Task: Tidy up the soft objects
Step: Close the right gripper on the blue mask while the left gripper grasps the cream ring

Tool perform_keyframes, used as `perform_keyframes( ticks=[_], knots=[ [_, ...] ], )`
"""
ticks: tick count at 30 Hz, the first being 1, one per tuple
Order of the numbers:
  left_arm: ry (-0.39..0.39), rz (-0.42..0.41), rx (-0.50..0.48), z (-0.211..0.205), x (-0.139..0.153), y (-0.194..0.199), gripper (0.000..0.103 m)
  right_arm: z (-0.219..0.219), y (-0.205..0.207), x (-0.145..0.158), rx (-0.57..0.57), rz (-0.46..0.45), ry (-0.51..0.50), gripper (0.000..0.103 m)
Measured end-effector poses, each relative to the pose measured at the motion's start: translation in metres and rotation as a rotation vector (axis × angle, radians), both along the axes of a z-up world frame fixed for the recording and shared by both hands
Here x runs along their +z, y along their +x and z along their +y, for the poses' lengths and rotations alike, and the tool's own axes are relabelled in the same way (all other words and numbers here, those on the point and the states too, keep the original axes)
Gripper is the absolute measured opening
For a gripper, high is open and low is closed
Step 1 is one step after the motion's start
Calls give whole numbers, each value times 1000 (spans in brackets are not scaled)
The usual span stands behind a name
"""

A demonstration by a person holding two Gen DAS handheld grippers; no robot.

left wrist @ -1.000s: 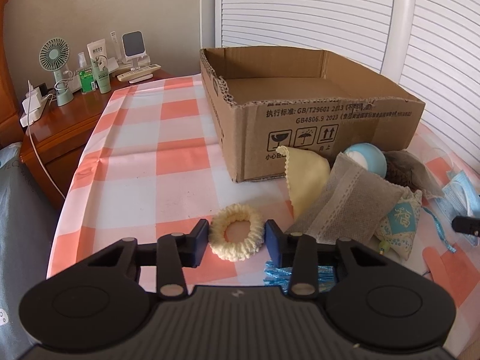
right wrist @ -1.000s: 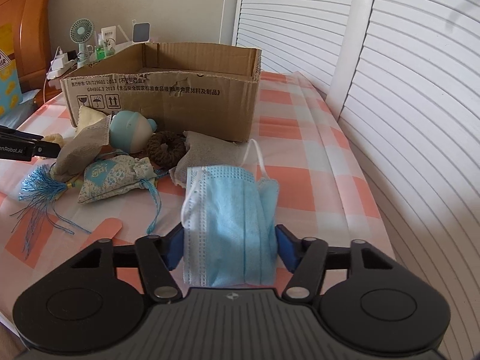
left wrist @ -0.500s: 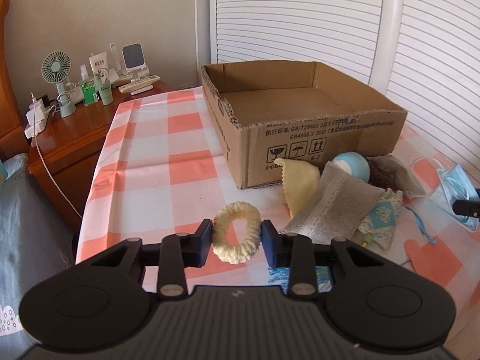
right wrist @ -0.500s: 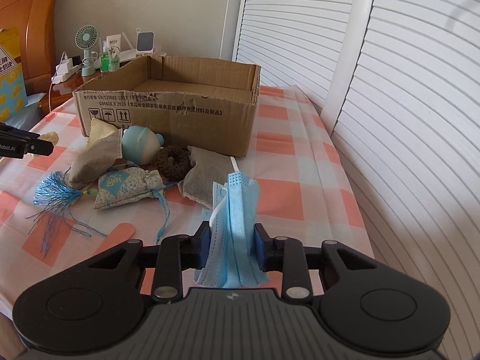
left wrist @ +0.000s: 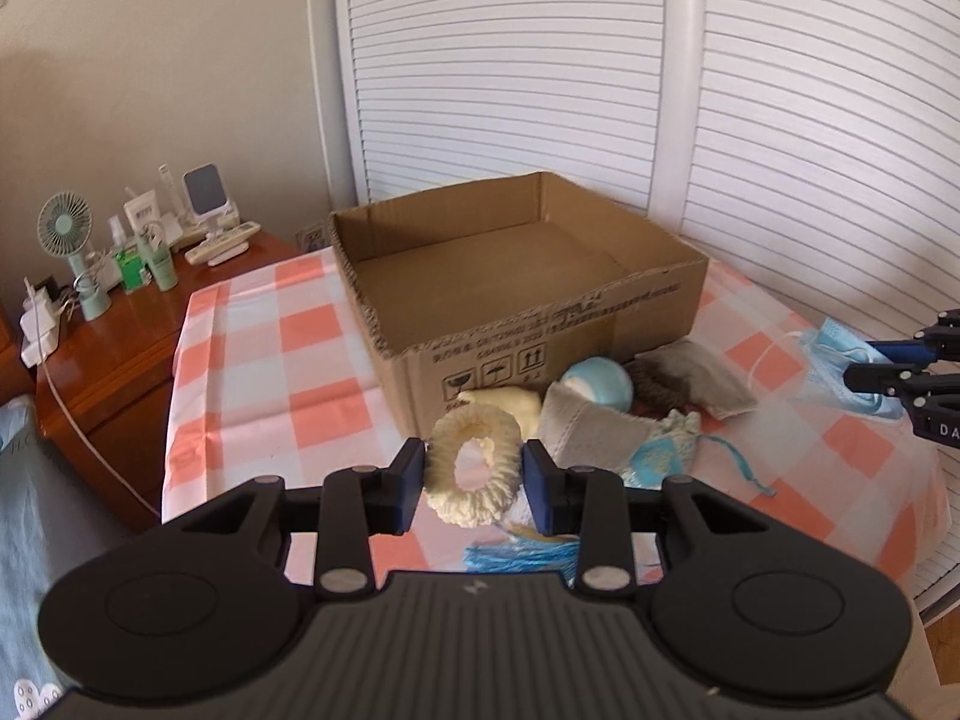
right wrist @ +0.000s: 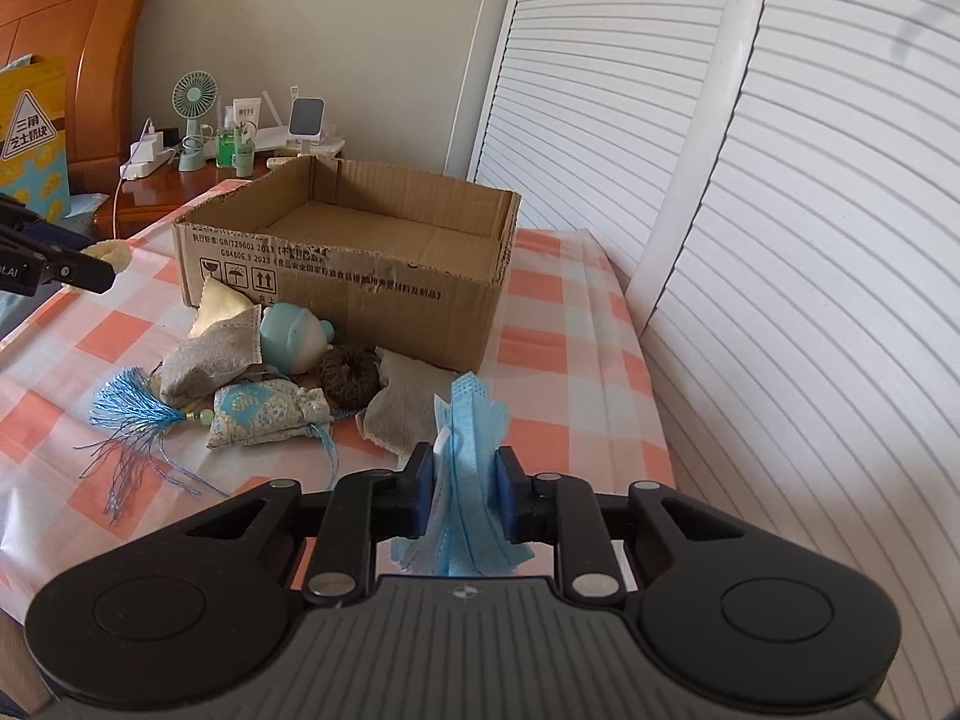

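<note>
My left gripper is shut on a cream knitted scrunchie, held above the checked tablecloth. My right gripper is shut on a crumpled blue face mask, also lifted off the cloth. An open cardboard box stands beyond both, with nothing visible inside. In front of it lie a grey sachet, a pale blue round toy, a brown scrunchie, a patterned blue pouch with a blue tassel, and a yellow cloth.
A wooden bedside cabinet at the left carries a small green fan, bottles and chargers. White louvred doors close off the back and right. The table edge drops away at the right.
Both grippers have risen with their loads, so the box's inside now shows. The right jaws squeezed the flat mask into a narrow bunch. The scrunchie came up off the cloth.
</note>
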State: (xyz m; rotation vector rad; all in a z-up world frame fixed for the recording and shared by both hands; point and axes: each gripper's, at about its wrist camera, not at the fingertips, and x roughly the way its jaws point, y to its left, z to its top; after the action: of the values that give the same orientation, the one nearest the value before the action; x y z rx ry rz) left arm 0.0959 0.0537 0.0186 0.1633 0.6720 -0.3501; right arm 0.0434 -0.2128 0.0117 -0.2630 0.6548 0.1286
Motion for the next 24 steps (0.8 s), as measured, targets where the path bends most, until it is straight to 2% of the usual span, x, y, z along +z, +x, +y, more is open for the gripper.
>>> perform_keyframes(
  ticks=[18, 21, 23, 24],
  knots=[
    [-4, -52, -80, -24, 26, 7, 34, -6, -4, 29, 9, -77, -14, 15],
    [-2, -59, -89, -27, 27, 7, 34, -10, -1, 25, 24, -42, 19, 19],
    [-2, -54, -92, -28, 25, 8, 34, -12, 1, 13, 23, 7, 30, 28],
    [-2, -51, -94, -29, 25, 8, 34, -13, 2, 7, 15, 33, 32, 39]
  ],
)
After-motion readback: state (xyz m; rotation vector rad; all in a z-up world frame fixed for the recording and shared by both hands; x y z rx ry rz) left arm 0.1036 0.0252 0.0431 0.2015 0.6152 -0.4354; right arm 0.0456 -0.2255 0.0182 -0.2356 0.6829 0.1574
